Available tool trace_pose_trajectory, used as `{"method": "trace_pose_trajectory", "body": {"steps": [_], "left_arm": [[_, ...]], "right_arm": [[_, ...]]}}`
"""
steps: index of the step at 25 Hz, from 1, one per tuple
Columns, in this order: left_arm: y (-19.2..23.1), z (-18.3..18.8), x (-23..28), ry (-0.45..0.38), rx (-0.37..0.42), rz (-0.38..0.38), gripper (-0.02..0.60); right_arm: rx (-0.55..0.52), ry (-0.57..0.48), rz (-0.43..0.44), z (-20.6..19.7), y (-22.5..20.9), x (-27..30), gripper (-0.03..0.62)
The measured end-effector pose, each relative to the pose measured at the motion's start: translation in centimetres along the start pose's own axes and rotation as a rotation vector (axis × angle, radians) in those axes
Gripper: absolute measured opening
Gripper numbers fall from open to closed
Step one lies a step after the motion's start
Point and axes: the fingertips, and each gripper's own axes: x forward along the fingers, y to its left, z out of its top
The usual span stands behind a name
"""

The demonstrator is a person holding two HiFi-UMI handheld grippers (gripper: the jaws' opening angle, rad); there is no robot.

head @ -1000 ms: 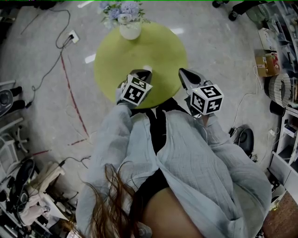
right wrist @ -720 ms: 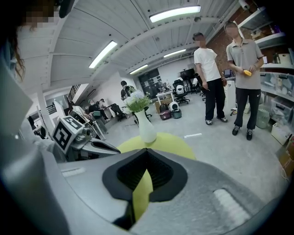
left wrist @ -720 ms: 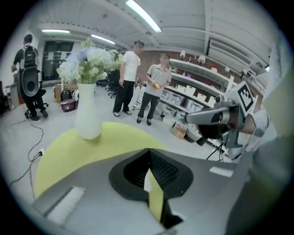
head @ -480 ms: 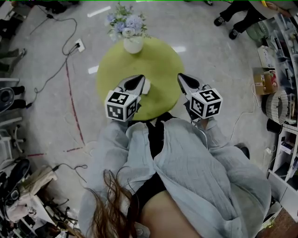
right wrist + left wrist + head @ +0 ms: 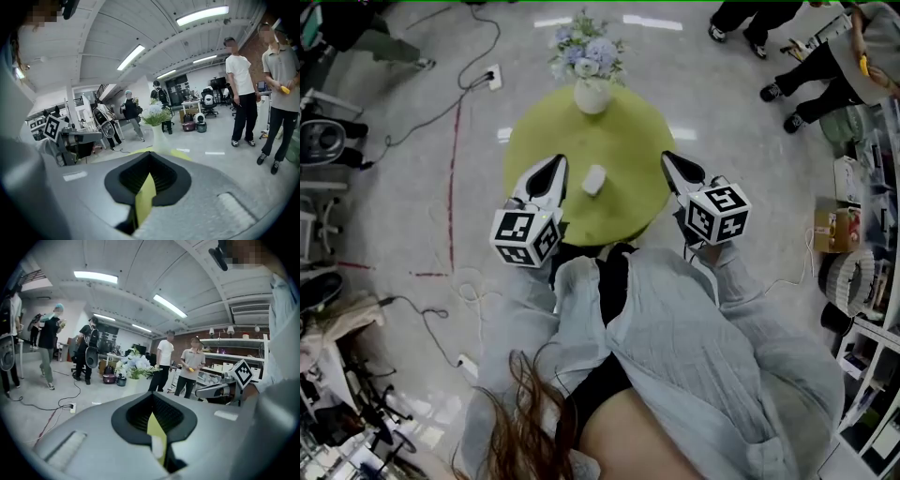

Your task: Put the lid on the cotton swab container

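A small white container (image 5: pixel 593 180) stands near the middle of the round green table (image 5: pixel 628 131); I cannot tell its lid apart from it. My left gripper (image 5: pixel 555 163) hovers just left of it, a short gap away, jaws shut and empty. My right gripper (image 5: pixel 668 159) hangs over the table's right edge, also shut on nothing. In the left gripper view, the left gripper (image 5: pixel 154 420) shows only a thin slit, with green table and a bit of white behind it. The right gripper (image 5: pixel 147 180) looks the same, with a sliver of green in its slit.
A white vase of flowers (image 5: pixel 592 92) stands at the table's far edge. Cables (image 5: pixel 459 84) and a power strip lie on the floor to the left. People (image 5: pixel 806 75) stand at the upper right, and shelves (image 5: pixel 872 300) line the right side.
The left gripper has drawn back left and toward the person, away from the white container that was at its tip. The right gripper has hardly moved. The head view has shifted.
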Motion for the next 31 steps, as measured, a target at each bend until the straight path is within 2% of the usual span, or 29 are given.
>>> {"method": "trace_pose_trajectory", "body": {"steps": [4, 10, 19, 31], "left_arm": [[-0.2, -0.5, -1.8, -0.057, -0.024, 0.061, 0.020], [-1.0, -1.8, -2.9, -0.059, -0.033, 0.099, 0.020], [-1.7, -2.1, -3.0, -0.053, -0.029, 0.106, 0.020], [-2.2, -2.1, -1.9, -0.038, -0.026, 0.077, 0.020]], "right_arm": [[-0.036, -0.003, 0.036, 0.0, 0.0, -0.1, 0.002], [-0.059, -0.004, 0.071, 0.0, 0.1, 0.0, 0.002], [-0.064, -0.003, 0.101, 0.0, 0.7, -0.1, 0.002], [-0.060, 0.005, 0.096, 0.0, 0.2, 0.0, 0.002]]}}
